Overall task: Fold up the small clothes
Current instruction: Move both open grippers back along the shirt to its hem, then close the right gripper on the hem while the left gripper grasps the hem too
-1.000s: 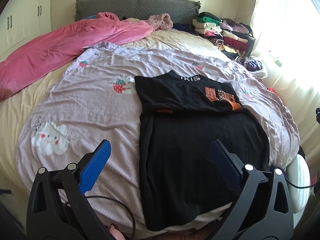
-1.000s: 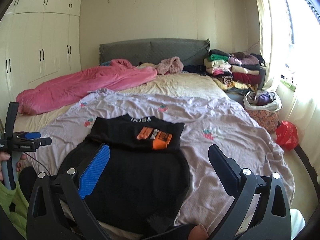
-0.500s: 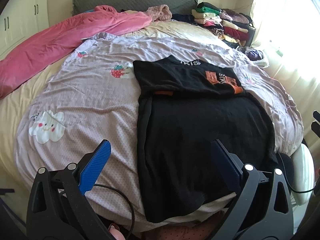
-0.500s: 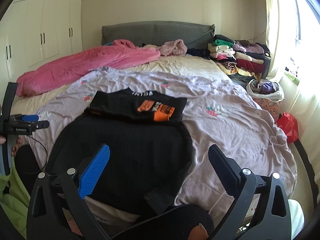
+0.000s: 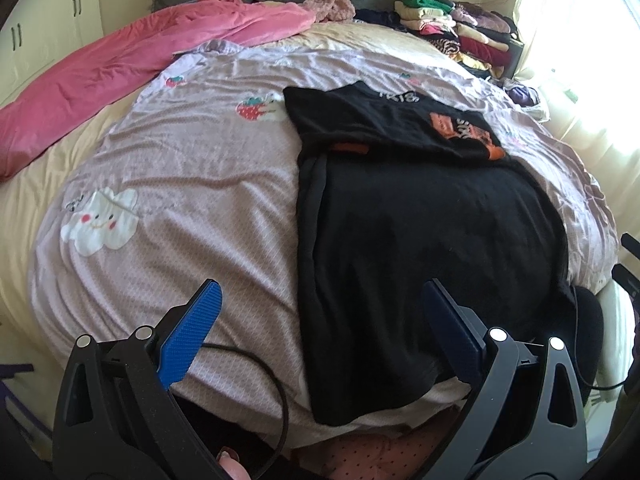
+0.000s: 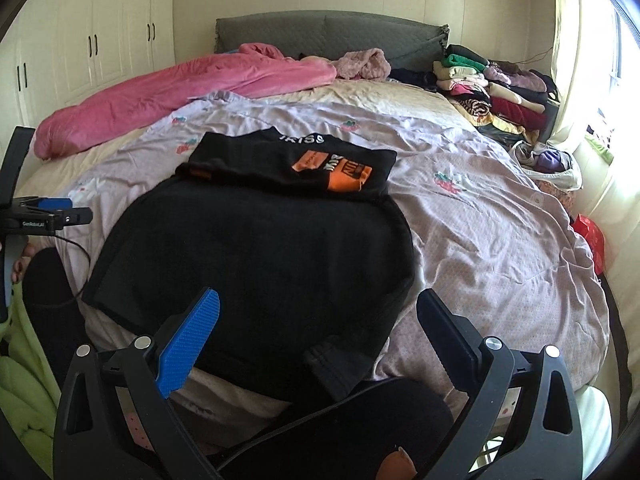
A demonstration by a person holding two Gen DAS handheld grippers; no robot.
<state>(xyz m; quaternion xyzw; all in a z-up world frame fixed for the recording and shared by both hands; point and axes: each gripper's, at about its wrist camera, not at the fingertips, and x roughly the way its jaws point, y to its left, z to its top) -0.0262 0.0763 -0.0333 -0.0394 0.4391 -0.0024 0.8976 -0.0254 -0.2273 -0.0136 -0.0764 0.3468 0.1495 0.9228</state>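
The left gripper [image 5: 320,320] hovers with its jaws spread wide — nothing sits between the blue pads [image 5: 188,336]. A fingertip [image 5: 230,462] of the holding hand shows at the bottom edge, under the gripper body. The right gripper [image 6: 318,324] is likewise spread wide and empty, level and facing forward. Seen from the right wrist camera, the left gripper [image 6: 44,214] sits far off to the left of the right gripper, gripped by a hand [image 6: 20,264] — a light green sleeve [image 6: 24,380] below it.
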